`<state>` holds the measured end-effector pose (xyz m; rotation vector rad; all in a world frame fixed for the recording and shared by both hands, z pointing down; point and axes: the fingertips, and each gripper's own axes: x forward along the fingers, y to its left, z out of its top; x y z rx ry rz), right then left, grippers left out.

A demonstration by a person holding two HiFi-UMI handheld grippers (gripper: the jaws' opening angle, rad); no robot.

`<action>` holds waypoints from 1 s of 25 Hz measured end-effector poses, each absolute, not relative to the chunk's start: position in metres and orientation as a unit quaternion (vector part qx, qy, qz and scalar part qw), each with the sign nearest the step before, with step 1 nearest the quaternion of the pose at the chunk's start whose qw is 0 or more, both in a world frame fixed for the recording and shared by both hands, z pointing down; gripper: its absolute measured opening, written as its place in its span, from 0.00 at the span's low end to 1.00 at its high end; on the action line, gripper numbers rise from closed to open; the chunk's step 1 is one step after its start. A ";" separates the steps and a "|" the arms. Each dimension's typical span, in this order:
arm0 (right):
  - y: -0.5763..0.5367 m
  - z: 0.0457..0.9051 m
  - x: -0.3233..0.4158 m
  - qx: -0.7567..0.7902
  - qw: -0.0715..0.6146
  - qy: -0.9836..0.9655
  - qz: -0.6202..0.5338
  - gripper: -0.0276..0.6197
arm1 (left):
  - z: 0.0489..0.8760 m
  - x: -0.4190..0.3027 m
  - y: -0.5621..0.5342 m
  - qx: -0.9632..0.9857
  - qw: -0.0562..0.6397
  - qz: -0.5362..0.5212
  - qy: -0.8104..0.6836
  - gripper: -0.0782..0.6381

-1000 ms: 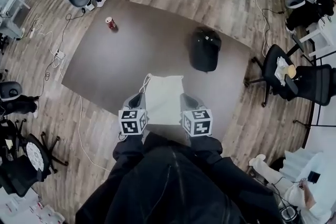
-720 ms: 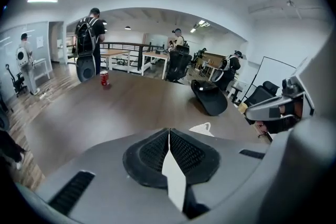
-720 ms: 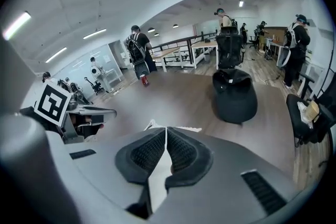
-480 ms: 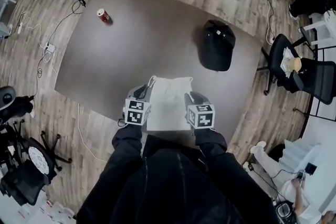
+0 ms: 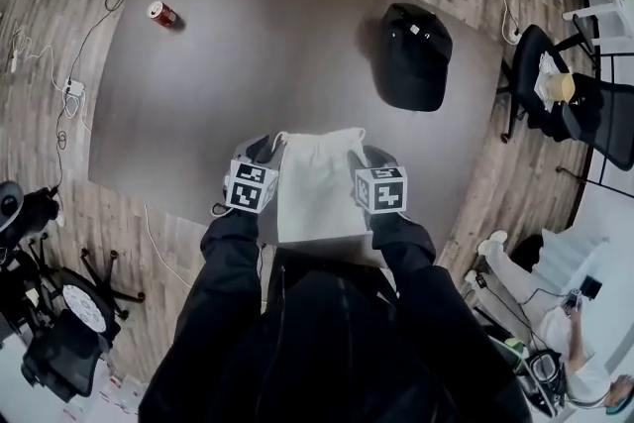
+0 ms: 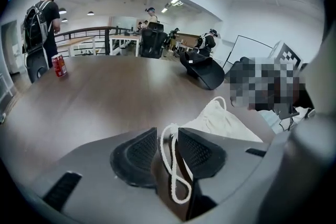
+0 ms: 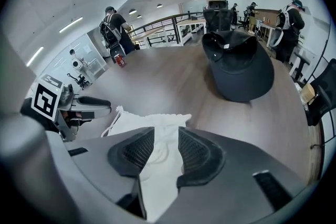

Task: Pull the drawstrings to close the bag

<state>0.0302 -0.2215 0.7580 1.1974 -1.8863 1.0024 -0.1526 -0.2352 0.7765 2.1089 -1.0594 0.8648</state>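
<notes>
A dark brown table (image 5: 248,64) bears a white drawstring bag (image 5: 317,188), a black cap (image 5: 416,54) and a red can (image 5: 162,13).

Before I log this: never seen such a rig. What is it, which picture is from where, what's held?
No robot: a person holds a hand-held gripper in each hand. One picture looks down from the person's head camera; the other two ride on the grippers. On the table lie a white drawstring bag, a black cap and a red can. Both pairs of jaws have just been opening. The left hand-held gripper has the bag's cord loose between its jaws; the right hand-held gripper hangs over bag cloth. Nothing is clamped.
</notes>
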 end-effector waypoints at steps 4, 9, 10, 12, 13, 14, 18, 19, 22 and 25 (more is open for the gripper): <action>-0.234 0.771 0.026 0.459 0.341 -0.716 0.400 0.30 | 0.791 -0.149 -0.240 0.807 0.313 0.336 -0.370 0.28; -0.239 0.786 0.022 0.455 0.347 -0.704 0.420 0.33 | 0.796 -0.139 -0.242 0.831 0.303 0.347 -0.311 0.32; -0.240 0.789 0.021 0.454 0.347 -0.702 0.425 0.34 | 0.798 -0.137 -0.242 0.835 0.299 0.352 -0.299 0.33; -0.240 0.795 0.018 0.448 0.347 -0.700 0.434 0.36 | 0.803 -0.135 -0.243 0.839 0.291 0.365 -0.277 0.36; -0.240 0.798 0.017 0.445 0.347 -0.699 0.439 0.37 | 0.806 -0.133 -0.242 0.841 0.288 0.373 -0.265 0.37; -0.240 0.801 0.016 0.443 0.348 -0.698 0.442 0.38 | 0.810 -0.132 -0.242 0.843 0.287 0.379 -0.253 0.37; -0.245 0.807 0.016 0.441 0.342 -0.702 0.443 0.27 | 0.817 -0.129 -0.246 0.838 0.309 0.389 -0.226 0.35; -0.245 0.807 0.016 0.440 0.338 -0.704 0.443 0.24 | 0.817 -0.127 -0.246 0.837 0.317 0.386 -0.223 0.32; -0.242 0.802 0.010 0.434 0.320 -0.713 0.448 0.12 | 0.815 -0.123 -0.243 0.835 0.327 0.381 -0.226 0.20; -0.240 0.791 0.011 0.435 0.298 -0.717 0.456 0.11 | 0.811 -0.130 -0.245 0.821 0.341 0.380 -0.254 0.19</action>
